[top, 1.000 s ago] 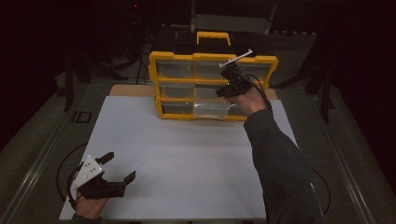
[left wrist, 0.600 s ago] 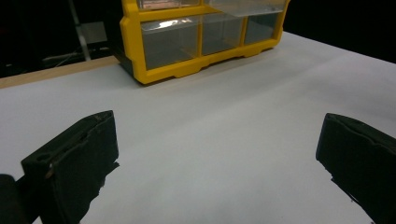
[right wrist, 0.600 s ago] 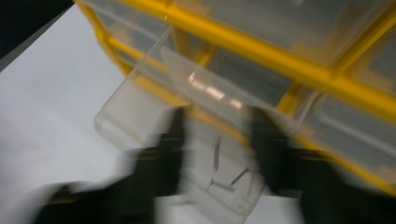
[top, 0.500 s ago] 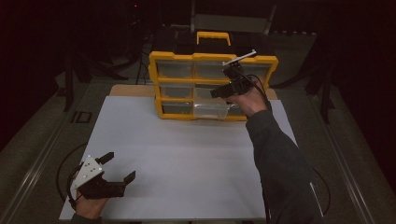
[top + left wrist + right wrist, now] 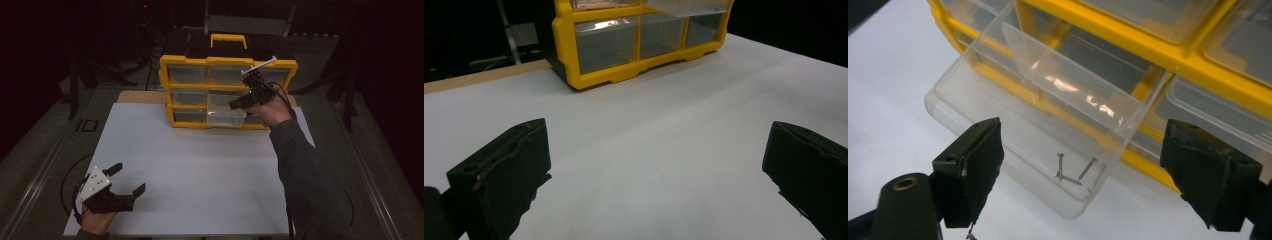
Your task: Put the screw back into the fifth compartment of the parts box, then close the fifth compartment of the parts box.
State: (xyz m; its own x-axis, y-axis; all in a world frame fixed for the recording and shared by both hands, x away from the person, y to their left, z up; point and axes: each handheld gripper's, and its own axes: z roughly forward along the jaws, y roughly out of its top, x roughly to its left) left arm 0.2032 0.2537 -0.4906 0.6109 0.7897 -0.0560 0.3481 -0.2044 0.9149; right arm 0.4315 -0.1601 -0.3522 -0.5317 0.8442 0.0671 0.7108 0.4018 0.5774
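A yellow drawer organizer (image 5: 227, 62) stands at the back of the white table top. Its bottom middle clear drawer (image 5: 225, 118) is pulled out. My right gripper (image 5: 239, 103) hovers over that drawer and points down at it. Its jaws have just been opening and now stand wide with nothing between them. Through the gap in the right gripper view (image 5: 1083, 145) I see the drawer (image 5: 993, 117) with three small screws (image 5: 1068, 170) on its floor. My left gripper (image 5: 129, 178) rests open at the table's near left corner, with bare table between its jaws (image 5: 659, 145).
The organizer (image 5: 589, 80) has a black carry handle on top and several shut clear drawers. A white sheet (image 5: 200, 170) covers the table between the two hands. Dark stands and a chair sit behind the table. A cable loops by the left hand.
The right gripper's jaws have spread apart over the open drawer, and the hand has barely shifted. The left gripper has not moved.
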